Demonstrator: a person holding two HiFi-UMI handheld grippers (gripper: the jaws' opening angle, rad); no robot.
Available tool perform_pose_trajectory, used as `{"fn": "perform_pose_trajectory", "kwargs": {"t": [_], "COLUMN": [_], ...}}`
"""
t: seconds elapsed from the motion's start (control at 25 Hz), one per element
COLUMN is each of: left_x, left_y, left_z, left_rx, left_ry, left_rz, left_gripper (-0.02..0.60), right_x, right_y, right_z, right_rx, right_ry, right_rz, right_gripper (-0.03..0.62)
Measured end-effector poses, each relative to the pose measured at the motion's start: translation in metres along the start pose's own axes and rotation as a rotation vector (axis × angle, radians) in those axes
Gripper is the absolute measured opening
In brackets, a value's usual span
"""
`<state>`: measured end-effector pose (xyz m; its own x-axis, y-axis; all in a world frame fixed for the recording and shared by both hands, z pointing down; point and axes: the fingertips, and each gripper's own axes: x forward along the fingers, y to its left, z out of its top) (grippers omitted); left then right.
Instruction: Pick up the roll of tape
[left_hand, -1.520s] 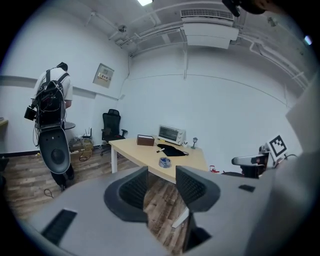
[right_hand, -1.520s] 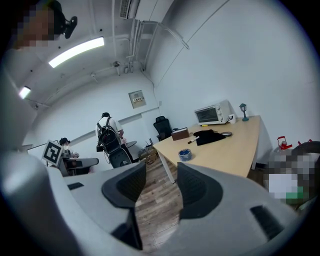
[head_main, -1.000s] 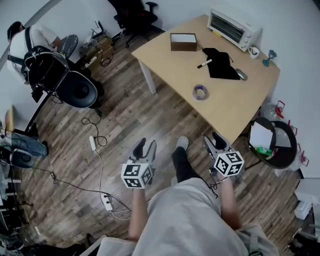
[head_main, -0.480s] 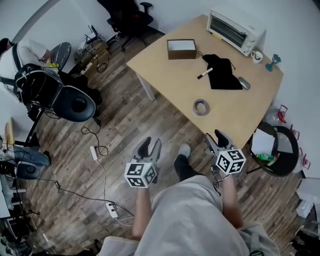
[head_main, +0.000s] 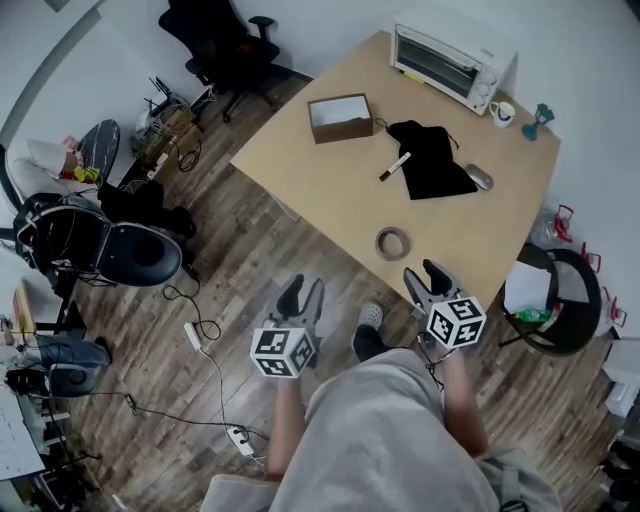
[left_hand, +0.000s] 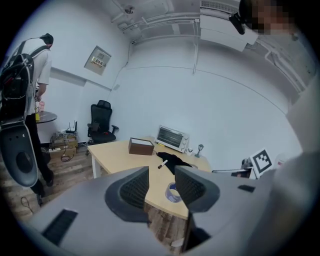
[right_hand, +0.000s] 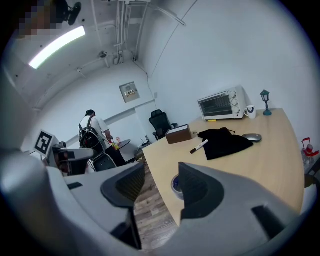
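Note:
The roll of tape (head_main: 393, 242) lies flat near the front edge of the light wooden table (head_main: 330, 180). It is greyish with a purple inner side. My left gripper (head_main: 303, 292) hangs over the wood floor, short of the table and left of the tape; its jaws are closing with nothing between them. My right gripper (head_main: 424, 273) is open and empty at the table's front edge, just below and right of the tape. The tape (left_hand: 172, 192) shows between the left gripper's (left_hand: 161, 175) jaws, far off. The right gripper (right_hand: 161, 172) sees the tape (right_hand: 176, 184) beside its right jaw.
On the table stand a toaster oven (head_main: 445, 55), a brown box (head_main: 338, 117), a marker (head_main: 394, 166), a black cloth (head_main: 432, 160), a mouse (head_main: 479, 177) and a mug (head_main: 502, 113). A bin (head_main: 560, 290) stands right of it. Chairs (head_main: 140, 255) and cables (head_main: 192, 335) are at the left.
Both grippers have moved forward toward the table, and the tape now lies much closer to them. The right gripper has reached the table's front edge.

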<state>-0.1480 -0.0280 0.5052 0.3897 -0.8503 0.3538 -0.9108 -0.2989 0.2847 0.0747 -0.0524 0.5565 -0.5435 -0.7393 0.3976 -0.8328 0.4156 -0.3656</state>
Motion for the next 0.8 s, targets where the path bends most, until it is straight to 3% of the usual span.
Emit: {"fn": "perform_pose_trajectory", "kwargs": {"t": [0.48,0.8], "left_x": [0.071,0.091], "left_y": [0.024,0.026], "left_z": [0.012,0.007], "left_rx": [0.036,0.037], "left_ry": [0.059,0.078], "left_rz": [-0.033,-0.063], "left_gripper": [0.150,0.147], "right_x": [0.066,0.090], "right_y": [-0.042,-0.034], "right_z": [0.008,0.006], "right_rx": [0.118,0.069], "right_ry": [-0.003,0.027], "right_rz": [-0.004,0.026], "right_gripper": [0.216,0.221]}}
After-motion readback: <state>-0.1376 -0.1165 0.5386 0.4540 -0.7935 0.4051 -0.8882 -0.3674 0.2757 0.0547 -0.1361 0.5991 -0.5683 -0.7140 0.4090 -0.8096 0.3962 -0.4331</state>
